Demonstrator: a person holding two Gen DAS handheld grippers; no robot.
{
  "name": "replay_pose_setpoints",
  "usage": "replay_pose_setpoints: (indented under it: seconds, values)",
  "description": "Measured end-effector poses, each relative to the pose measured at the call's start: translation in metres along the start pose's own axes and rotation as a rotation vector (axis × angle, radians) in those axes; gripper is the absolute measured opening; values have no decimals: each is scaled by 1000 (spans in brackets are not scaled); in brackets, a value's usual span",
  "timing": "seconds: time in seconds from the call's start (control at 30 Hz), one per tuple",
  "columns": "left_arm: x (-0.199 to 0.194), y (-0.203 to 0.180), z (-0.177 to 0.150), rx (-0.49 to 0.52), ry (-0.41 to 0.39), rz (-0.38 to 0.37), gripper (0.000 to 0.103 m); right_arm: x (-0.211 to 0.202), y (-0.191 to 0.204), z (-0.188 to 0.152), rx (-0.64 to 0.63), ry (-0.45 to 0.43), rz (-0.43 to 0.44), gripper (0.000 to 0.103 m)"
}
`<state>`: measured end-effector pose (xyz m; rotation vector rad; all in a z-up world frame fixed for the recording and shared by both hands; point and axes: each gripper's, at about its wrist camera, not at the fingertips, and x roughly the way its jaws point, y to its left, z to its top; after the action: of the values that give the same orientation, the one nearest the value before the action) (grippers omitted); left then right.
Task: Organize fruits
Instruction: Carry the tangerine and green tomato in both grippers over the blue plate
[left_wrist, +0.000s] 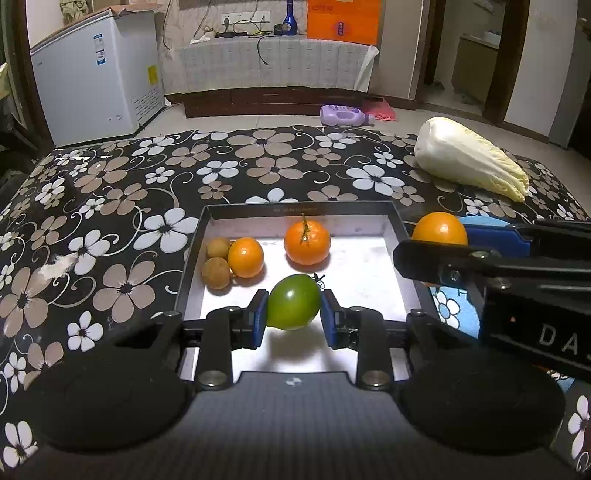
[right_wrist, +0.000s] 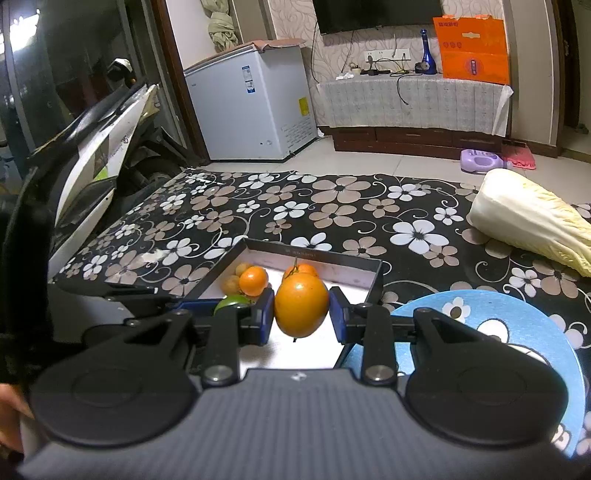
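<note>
I am holding a fruit in each gripper above the shallow tray (left_wrist: 397, 236) near the middle of both views. The left gripper (left_wrist: 293, 314) is clamping a green tomato (left_wrist: 293, 306) between its jaws, just over the tray's near part. The right gripper (right_wrist: 301, 314) is pinching an orange fruit (right_wrist: 301, 304) the same way, at the tray's right edge in the left wrist view.

Judging the progress: a stemmed mandarin (left_wrist: 306, 242), a smaller orange (left_wrist: 245, 256) and two brown longans (left_wrist: 218, 262) are sitting in the tray already, so I am reading the sorting as partly done, with these two fruits still to be placed. A blue plate (right_wrist: 517, 325) is lying at lower right on the flowered desk (left_wrist: 110, 206). The cabbage (left_wrist: 469, 158) at upper right is lying untouched.

Writing: only "DA" on the right gripper's body is legible; the tray rim's lettering is too small to read.
</note>
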<state>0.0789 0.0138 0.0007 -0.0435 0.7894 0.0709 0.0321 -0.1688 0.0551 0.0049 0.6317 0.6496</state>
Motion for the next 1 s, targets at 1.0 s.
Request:
replay_pose_setpoints:
  seconds: [1.0]
  values:
    - [-9, -45, 1, 50, -33, -55, 35, -33, -28, -5, 24, -37, -33, 35]
